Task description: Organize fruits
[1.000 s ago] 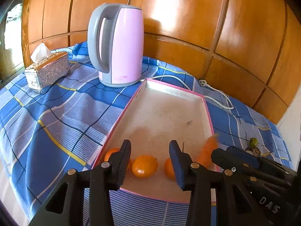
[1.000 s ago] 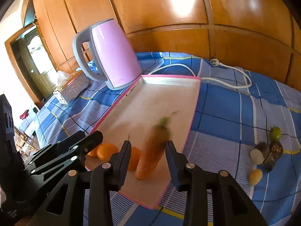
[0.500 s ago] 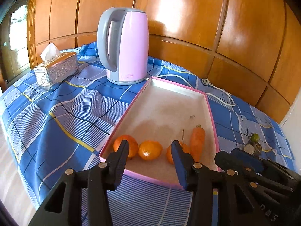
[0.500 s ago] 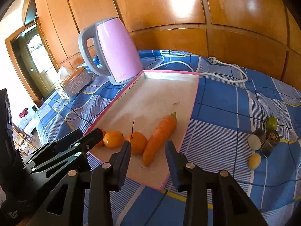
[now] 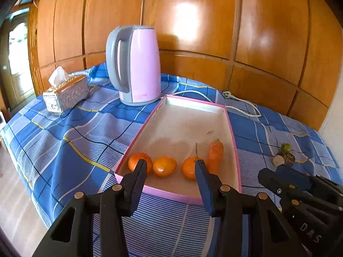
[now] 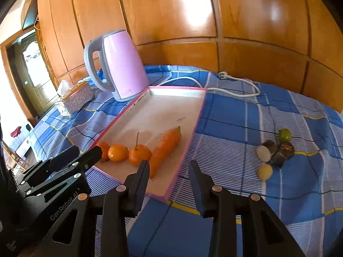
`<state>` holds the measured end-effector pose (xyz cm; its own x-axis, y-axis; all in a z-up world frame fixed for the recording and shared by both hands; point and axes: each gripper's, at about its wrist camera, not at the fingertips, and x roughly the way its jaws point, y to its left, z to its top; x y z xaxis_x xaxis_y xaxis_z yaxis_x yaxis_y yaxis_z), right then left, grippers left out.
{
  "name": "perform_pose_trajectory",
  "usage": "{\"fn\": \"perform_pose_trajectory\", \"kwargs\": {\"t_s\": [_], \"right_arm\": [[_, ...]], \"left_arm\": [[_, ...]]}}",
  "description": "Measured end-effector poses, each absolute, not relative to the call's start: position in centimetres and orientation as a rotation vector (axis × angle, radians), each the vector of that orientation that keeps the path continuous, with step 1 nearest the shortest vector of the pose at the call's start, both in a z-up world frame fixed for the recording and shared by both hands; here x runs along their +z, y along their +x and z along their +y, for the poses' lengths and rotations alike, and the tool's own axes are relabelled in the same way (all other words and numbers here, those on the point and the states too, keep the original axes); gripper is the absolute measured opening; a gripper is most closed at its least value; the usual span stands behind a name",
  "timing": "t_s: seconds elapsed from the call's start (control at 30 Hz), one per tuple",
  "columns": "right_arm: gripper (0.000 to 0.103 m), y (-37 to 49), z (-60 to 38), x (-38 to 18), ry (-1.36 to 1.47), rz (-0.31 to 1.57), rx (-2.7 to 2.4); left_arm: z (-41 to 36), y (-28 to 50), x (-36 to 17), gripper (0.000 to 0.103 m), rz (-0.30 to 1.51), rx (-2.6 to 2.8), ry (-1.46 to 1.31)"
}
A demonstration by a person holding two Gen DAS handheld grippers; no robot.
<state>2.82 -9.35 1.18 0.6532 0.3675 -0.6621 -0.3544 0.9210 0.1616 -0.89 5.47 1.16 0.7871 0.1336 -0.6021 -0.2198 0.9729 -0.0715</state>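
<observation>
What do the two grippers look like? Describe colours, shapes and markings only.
Both are black plastic clamp-style frames with triangular cut-outs and round brass-coloured rivets. The left gripper has two flat tapering fingers with dark blue inner pads; the right gripper matches it. Seen from the side, the left one bears white "GenRobot AI" lettering and the right one "DAS". No cables, hands or sleeves show.

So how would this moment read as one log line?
tray: three oranges, carrot | both hand-held grippers: empty
</observation>
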Motion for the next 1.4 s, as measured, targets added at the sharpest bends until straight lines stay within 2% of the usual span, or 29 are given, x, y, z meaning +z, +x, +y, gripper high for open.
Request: {"fn": "perform_pose_trajectory", "kwargs": {"t_s": [0.17,0.3,0.77,1.03,1.3,1.33,1.4], "right_arm": [[0.039,1.9,-11.0,1.2,0.024,0.748,0.361],[0.053,1.1,-12.7,1.4,0.040,0.734,0.326],[0.054,-1.1,-17.9,3.9,0.003,0.624,0.142],[0.054,-1.3,-20.1,2.9,-0.046,0.657,0.019],[0.054,-0.5,-25.0,0.3,0.172,0.768,0.088],[0.054,-0.4,-25.7,-0.2,0.205,0.781,0.086],[0.063,-0.2,-26.3,-0.6,0.232,0.798,0.087]], "left_arm": [[4.2,-1.8,1.7,0.049,0.616,0.170,-0.100],[3.3,-2.5,2.2,0.054,0.598,0.153,-0.078],[-0.6,-4.1,3.1,0.057,0.563,0.084,0.017],[-2.3,-4.1,2.5,0.058,0.597,0.033,0.031],[-4.3,-3.5,1.2,0.058,0.650,-0.037,0.056],[-4.5,-3.4,1.1,0.058,0.657,-0.047,0.056],[-4.8,-3.2,0.8,0.058,0.674,-0.073,0.045]]}}
